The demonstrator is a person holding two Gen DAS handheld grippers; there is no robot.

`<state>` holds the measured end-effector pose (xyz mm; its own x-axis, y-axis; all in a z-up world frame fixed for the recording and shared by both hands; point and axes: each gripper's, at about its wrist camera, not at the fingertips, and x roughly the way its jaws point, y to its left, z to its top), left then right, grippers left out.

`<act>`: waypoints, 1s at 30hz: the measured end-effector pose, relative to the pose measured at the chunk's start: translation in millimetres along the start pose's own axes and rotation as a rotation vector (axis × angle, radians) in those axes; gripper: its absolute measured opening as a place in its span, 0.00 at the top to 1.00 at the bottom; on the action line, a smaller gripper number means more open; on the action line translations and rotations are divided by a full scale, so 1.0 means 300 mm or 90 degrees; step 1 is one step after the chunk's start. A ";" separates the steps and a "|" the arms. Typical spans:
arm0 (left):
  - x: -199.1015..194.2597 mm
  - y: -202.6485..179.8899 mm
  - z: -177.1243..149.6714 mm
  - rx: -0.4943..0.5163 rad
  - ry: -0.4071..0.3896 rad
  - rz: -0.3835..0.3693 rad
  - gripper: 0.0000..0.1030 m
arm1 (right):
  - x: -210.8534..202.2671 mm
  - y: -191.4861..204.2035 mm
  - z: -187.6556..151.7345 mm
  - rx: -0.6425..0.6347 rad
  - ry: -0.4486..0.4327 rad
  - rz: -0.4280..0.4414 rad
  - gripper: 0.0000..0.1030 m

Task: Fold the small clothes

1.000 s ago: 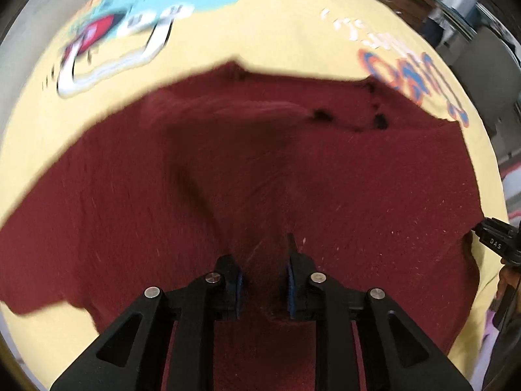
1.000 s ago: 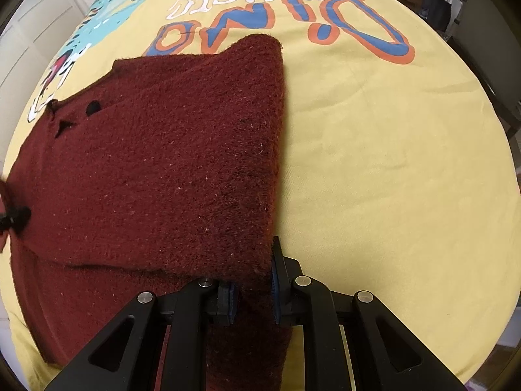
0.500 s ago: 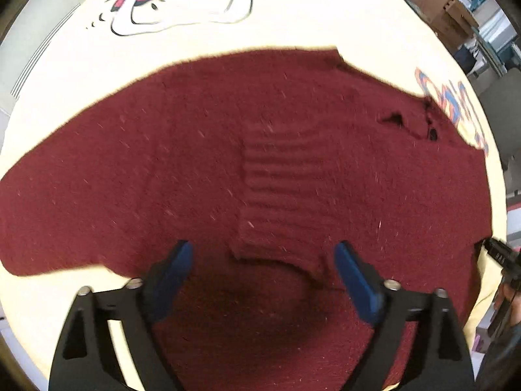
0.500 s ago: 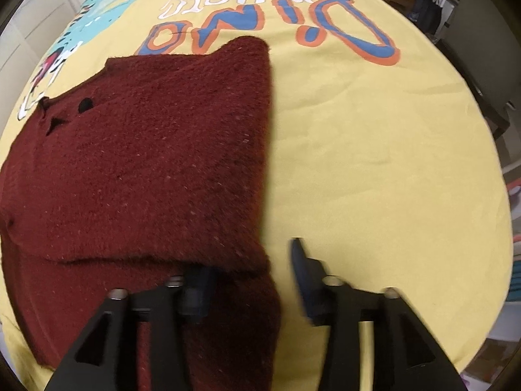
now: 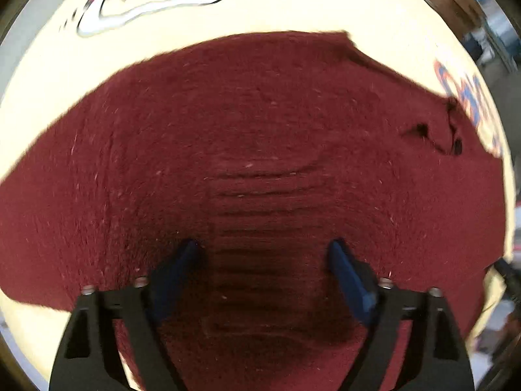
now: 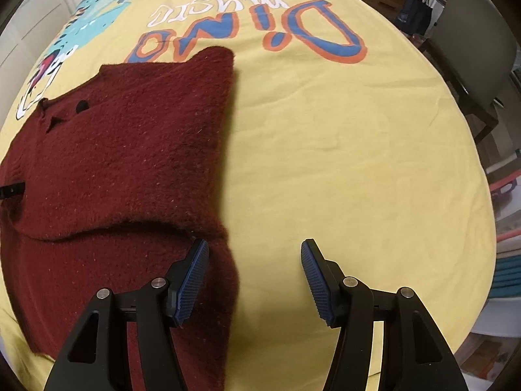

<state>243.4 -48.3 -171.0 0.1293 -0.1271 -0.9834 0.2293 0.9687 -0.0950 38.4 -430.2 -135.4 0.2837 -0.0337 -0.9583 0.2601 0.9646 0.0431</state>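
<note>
A yellow cloth (image 6: 342, 137) with dinosaur pictures is covering the counter. A dark red sweater (image 6: 123, 150) is lying folded on its left part. The left gripper (image 5: 263, 254) is hovering wide apart over the ribbed cuff (image 5: 263, 215). The right gripper (image 6: 254, 260) is gaping too, holding nothing, at the sweater's right edge.

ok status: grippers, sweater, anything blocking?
Left gripper open over ribbed cuff. Right gripper open. Maroon sweater partly folded on yellow cloth. Nothing blocking.

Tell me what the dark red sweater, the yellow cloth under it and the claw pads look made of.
Sweater: fuzzy knit, probably wool or acrylic; ribbed cuff. Yellow cloth: thin matte woven fabric, creased and printed. Right claw pads: blue ridged rubber or plastic, apparently.
</note>
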 end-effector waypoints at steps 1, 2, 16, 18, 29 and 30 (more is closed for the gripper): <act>-0.001 -0.021 -0.002 0.018 -0.006 0.005 0.47 | -0.007 -0.001 0.002 0.002 -0.002 0.001 0.41; -0.005 -0.038 -0.003 0.031 -0.010 0.008 0.61 | -0.016 0.004 -0.001 0.004 -0.004 0.003 0.41; -0.247 -0.006 -0.017 0.061 -0.154 0.018 0.90 | 0.030 0.041 0.218 0.067 -0.022 0.109 0.40; -0.221 0.012 -0.062 0.055 -0.144 0.026 0.90 | 0.075 0.082 0.245 0.061 -0.009 0.124 0.40; -0.203 0.155 -0.135 0.048 -0.106 0.024 0.90 | 0.096 0.141 0.261 0.035 -0.021 0.085 0.83; -0.210 0.151 -0.139 0.054 -0.112 0.022 0.89 | 0.101 0.137 0.258 0.036 -0.021 0.073 0.83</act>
<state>205.5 12.4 -119.9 0.3035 -0.1360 -0.9431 0.3005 0.9529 -0.0406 129.2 -411.8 -140.9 0.3443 0.0669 -0.9365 0.2761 0.9461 0.1691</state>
